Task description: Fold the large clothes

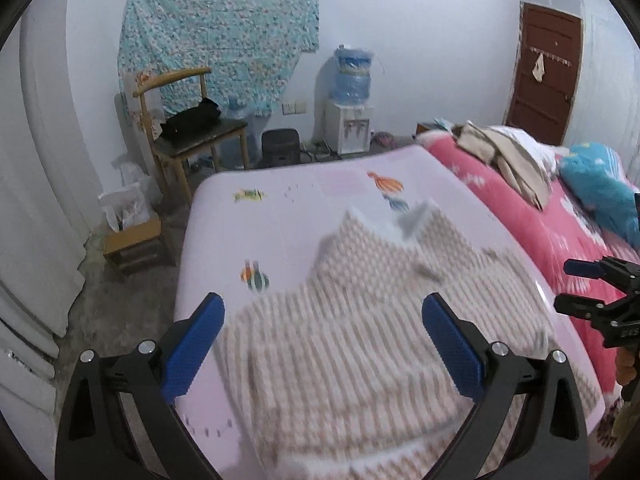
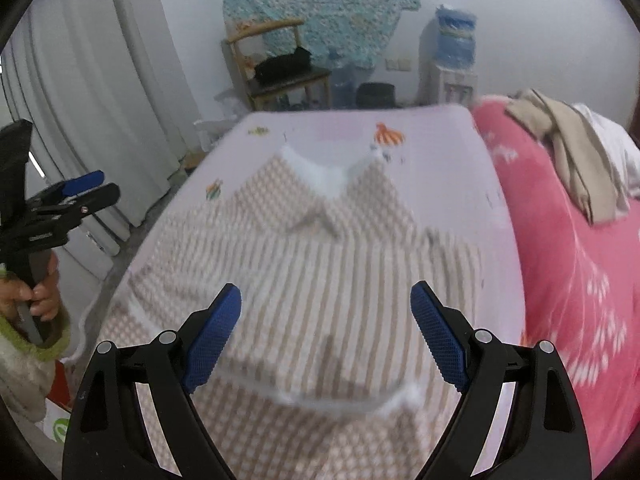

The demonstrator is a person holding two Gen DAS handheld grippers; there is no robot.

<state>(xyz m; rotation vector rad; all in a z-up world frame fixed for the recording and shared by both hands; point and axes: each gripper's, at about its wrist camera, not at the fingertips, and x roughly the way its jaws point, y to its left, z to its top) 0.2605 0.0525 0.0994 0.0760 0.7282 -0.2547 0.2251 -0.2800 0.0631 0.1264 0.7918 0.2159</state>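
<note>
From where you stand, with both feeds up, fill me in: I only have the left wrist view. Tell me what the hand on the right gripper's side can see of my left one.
Observer: In the right wrist view the left gripper sits at the picture's left edge, jaws apart, nothing between them.
Operator: Report who is holding it.
Observer: A hand grips its handle, coming out of a fuzzy green-edged sleeve.
Operator: Now give me the near end of the striped garment.
Observer: The striped garment has a white furry edge running across just beyond the right gripper, whose jaws are wide open and empty.
</note>
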